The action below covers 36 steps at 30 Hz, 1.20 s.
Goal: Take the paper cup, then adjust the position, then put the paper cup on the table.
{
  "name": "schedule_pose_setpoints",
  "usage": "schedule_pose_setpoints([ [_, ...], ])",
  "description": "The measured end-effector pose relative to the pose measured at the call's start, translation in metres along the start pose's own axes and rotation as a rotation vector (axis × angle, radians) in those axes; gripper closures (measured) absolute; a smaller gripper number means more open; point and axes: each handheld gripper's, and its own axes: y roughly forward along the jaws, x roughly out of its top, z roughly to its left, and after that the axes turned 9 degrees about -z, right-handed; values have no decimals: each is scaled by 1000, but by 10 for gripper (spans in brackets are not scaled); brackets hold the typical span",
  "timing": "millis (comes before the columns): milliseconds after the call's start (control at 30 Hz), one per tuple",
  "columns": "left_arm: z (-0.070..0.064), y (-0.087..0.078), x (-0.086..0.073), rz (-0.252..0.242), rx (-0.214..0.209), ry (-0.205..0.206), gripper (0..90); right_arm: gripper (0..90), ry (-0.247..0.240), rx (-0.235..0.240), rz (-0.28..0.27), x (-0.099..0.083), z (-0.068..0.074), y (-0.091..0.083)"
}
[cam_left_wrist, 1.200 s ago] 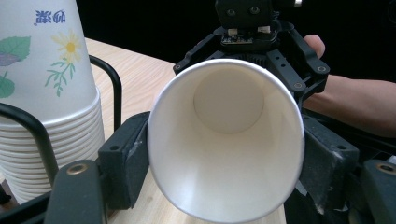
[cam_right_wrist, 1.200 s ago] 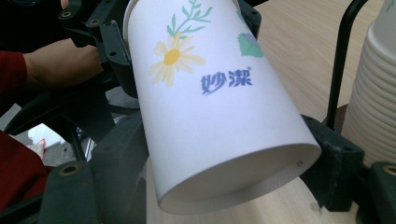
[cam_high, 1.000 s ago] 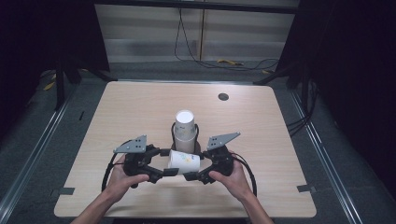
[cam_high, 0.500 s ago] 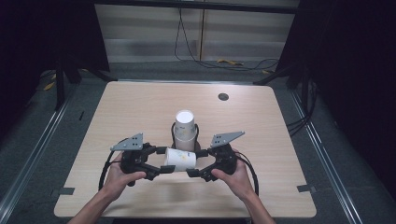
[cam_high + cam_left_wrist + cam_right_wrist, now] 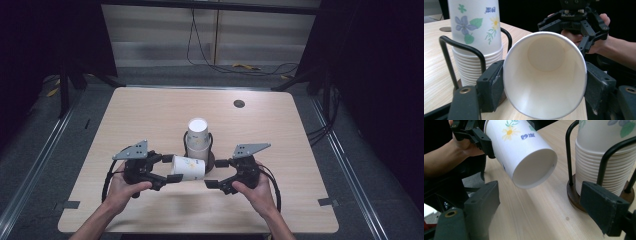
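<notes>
My left gripper (image 5: 167, 172) has its jaws clamped on a single paper cup (image 5: 188, 167), one pad on each side of the wall close to the rim. The cup lies on its side, lifted just clear of the table (image 5: 150, 115), mouth toward the left gripper's camera and its base pointing right toward my right gripper (image 5: 214, 175). In the left gripper view the cup's (image 5: 545, 75) open mouth faces me, white inside, flat bottom visible at the back, black pads pressed against both flanks of the rim. In the right gripper view the same cup (image 5: 520, 152) hangs above the wood, recessed base facing me, flower print and small blue characters on its wall; the left gripper (image 5: 477, 138) grips it at the far end. The right gripper's jaws stand wide apart, holding nothing, with the cup's base just beyond them and not touching either pad. The stack of cups (image 5: 198, 140) sits upright, just beyond the held cup, near the table's middle, nested in a black wire holder (image 5: 210, 142) on a round dark wooden base (image 5: 576, 201). In the right gripper view the stack (image 5: 599, 165) is at right, rims layered, wire loops rising on either side. A small dark round grommet (image 5: 239, 103) sits far right on the tabletop.
</notes>
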Motion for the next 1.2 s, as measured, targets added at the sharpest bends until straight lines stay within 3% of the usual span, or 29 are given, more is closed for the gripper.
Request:
schedule_pose_setpoints([
  [300,6,-5,-1,41,67,6,269,173,2,-39,-12,1,0,-9],
  [700,9,-19,0,61,113,15,268,174,12,-86,-28,2,-5,-20],
  [800,14,-23,5,97,138,34,268,178,10,-143,-39,-1,-6,-24],
  [833,14,-23,5,97,138,34,269,178,10,-143,-39,-1,-6,-24],
  [867,16,-25,6,93,142,35,269,179,9,-176,-47,-4,-7,-25],
  [967,21,-29,6,98,145,14,269,179,15,-189,-57,-5,-8,-26],
  [1033,27,-32,4,125,154,-2,269,165,23,-232,-65,-7,-11,-27],
  [1200,33,-40,4,138,175,-35,268,165,22,-235,-65,-8,-11,-27],
])
